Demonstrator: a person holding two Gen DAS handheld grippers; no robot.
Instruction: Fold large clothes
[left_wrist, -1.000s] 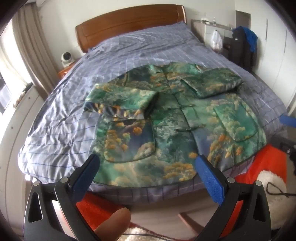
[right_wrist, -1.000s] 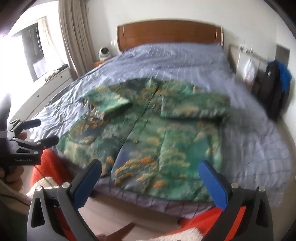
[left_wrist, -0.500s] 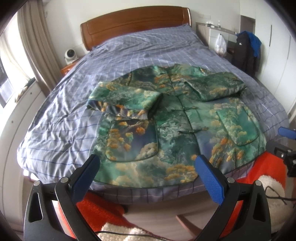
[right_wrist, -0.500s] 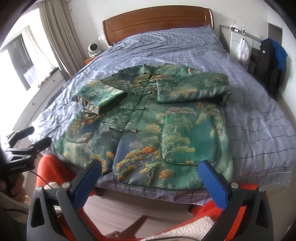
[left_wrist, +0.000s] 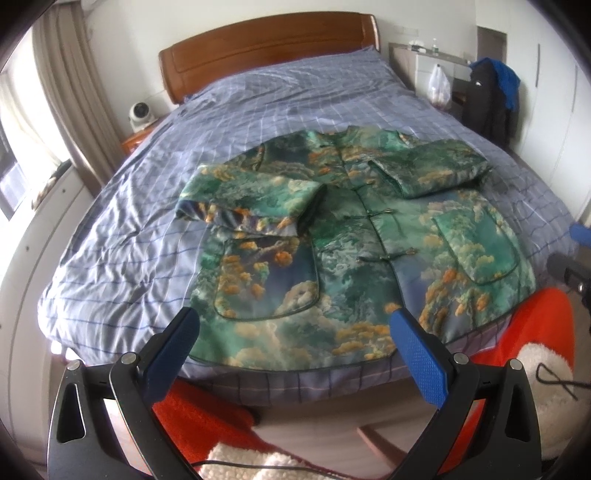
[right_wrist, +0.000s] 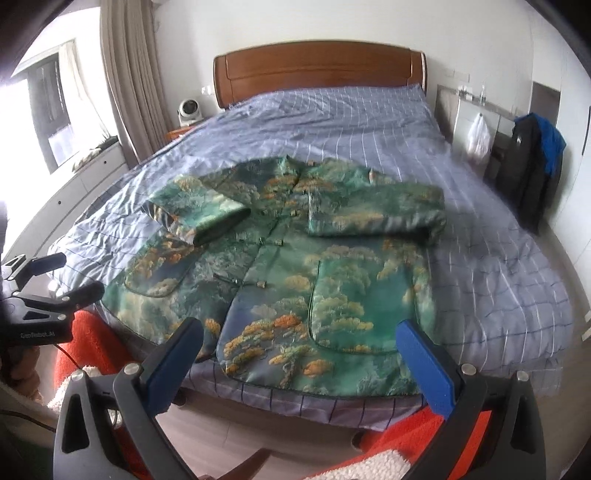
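Note:
A green jacket with orange and white cloud print (left_wrist: 347, 236) lies face up on the bed, its hem at the foot edge. Both sleeves are folded in across the chest. It also shows in the right wrist view (right_wrist: 295, 266). My left gripper (left_wrist: 295, 336) is open and empty, held above the hem. My right gripper (right_wrist: 303, 343) is open and empty, also above the hem. The left gripper shows at the left edge of the right wrist view (right_wrist: 55, 280). Part of the right gripper shows at the right edge of the left wrist view (left_wrist: 576, 258).
The bed (right_wrist: 498, 266) has a blue checked sheet and a wooden headboard (right_wrist: 317, 70). A red and white fluffy thing (left_wrist: 532, 354) lies by the foot of the bed. A small fan (right_wrist: 188, 110) stands on the nightstand. Dark clothes (right_wrist: 532, 170) hang at the right.
Both grippers rose and pulled back a little from the foot of the bed, so more of the bed shows. Both stayed open. The jacket has not moved.

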